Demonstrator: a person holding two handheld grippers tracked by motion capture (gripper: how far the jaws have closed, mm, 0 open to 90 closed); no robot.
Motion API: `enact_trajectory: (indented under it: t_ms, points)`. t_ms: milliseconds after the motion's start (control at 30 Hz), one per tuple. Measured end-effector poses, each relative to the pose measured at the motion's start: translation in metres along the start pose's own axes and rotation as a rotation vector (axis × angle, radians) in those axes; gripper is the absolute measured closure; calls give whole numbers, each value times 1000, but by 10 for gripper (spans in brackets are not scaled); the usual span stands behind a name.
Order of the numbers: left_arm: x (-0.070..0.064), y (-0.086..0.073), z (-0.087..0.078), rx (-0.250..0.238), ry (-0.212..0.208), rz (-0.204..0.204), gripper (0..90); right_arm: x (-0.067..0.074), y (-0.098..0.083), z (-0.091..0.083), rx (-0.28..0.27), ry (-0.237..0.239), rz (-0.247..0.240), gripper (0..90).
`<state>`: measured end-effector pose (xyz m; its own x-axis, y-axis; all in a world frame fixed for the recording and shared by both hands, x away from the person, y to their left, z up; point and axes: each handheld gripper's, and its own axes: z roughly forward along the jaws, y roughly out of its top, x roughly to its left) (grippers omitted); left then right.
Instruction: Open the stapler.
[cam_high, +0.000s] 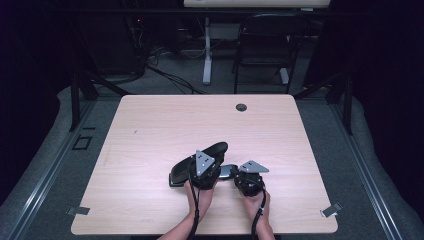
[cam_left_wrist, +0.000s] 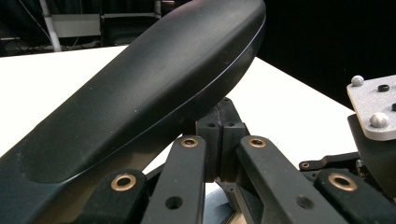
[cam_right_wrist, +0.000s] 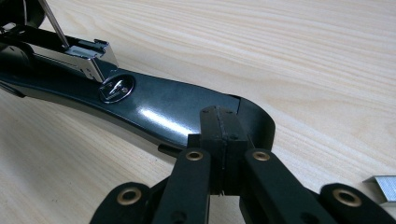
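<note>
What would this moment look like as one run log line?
left hand-held gripper: shut, under raised lid of black stapler | right hand-held gripper: shut, tips on stapler base | staple strip: on wooden table

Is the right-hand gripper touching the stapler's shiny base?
Touching. In the right gripper view the right gripper, jaws shut, presses its tips on the front end of the stapler base, with no gap visible between them.

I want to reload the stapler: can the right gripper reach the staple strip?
Probably yes: the staple strip lies on bare table close beside the right gripper, nothing between. Its shut jaws rest on the stapler base and must open first.
</note>
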<state>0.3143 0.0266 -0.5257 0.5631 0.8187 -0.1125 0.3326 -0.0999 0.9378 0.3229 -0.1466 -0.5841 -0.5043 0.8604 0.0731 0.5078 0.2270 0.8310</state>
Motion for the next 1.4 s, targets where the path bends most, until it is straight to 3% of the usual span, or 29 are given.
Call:
enact_trajectory:
  t_ms: [900, 1400]
  points:
    - [12, 16, -18, 21, 41, 104, 900, -1, 0, -1, 16, 1, -8, 900]
    - [20, 25, -32, 15, 49, 107, 900, -1, 0, -1, 18, -1, -11, 900]
